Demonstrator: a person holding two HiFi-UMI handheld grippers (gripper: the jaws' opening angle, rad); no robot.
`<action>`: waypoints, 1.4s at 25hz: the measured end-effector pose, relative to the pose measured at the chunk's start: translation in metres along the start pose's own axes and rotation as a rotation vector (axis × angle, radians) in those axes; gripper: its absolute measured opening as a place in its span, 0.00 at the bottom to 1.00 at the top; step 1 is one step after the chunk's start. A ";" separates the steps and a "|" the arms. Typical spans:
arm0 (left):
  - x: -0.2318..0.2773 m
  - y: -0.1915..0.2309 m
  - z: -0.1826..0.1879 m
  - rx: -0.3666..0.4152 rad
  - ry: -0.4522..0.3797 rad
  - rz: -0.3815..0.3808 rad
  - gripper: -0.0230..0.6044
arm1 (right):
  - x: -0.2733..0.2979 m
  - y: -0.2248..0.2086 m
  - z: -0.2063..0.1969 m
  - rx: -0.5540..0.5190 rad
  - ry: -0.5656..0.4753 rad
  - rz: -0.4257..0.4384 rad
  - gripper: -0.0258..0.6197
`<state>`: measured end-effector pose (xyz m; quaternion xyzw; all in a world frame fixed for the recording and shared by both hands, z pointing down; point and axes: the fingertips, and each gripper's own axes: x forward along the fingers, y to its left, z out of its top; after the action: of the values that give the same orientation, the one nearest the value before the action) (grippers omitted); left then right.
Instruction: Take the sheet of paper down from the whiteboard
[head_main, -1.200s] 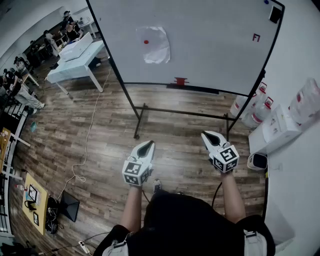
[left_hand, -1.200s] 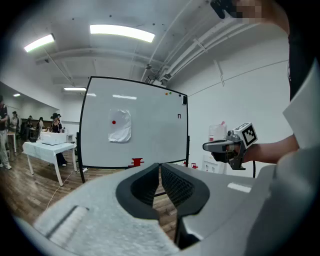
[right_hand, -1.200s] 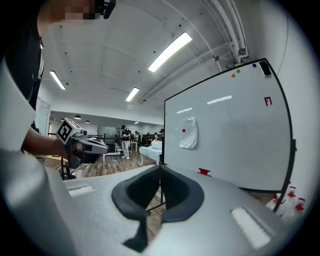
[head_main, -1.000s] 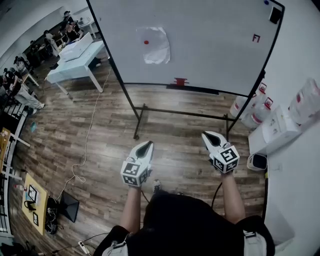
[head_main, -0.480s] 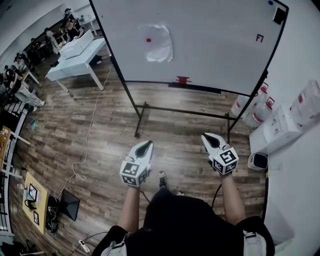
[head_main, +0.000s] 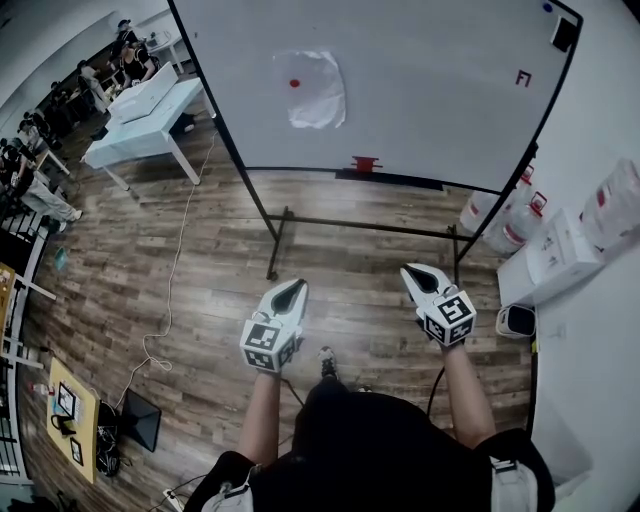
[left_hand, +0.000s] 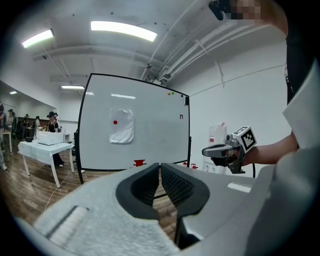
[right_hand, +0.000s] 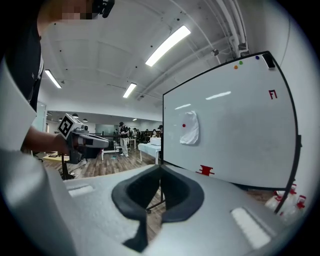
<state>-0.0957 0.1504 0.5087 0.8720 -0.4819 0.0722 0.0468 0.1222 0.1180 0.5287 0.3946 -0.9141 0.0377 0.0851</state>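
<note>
The sheet of paper (head_main: 317, 88) hangs on the whiteboard (head_main: 430, 100) at your 11 o'clock, under a red magnet (head_main: 294, 83). Your left claw (head_main: 291, 292) and right claw (head_main: 417, 274) are both pressed together, well apart from it. Only the head view shows the wooden floor (head_main: 200, 270); only the gripper views show the ceiling lights (left_hand: 123, 30).

White sheet of paper (head_main: 318, 90) (red dot (head_main: 294, 83) on it), black-framed whiteboard (head_main: 430, 90), brown plank floor (head_main: 200, 260)
</note>
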 end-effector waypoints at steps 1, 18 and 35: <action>0.004 0.006 0.002 0.000 -0.002 -0.002 0.08 | 0.006 -0.002 0.001 0.000 0.004 -0.002 0.05; 0.072 0.141 0.014 -0.037 -0.018 0.003 0.08 | 0.149 -0.040 0.026 0.019 0.015 -0.032 0.05; 0.124 0.240 0.017 -0.030 -0.033 -0.038 0.08 | 0.251 -0.056 0.040 -0.016 0.032 -0.058 0.05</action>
<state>-0.2323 -0.0830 0.5160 0.8813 -0.4669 0.0498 0.0535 -0.0110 -0.1056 0.5358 0.4195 -0.9011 0.0344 0.1040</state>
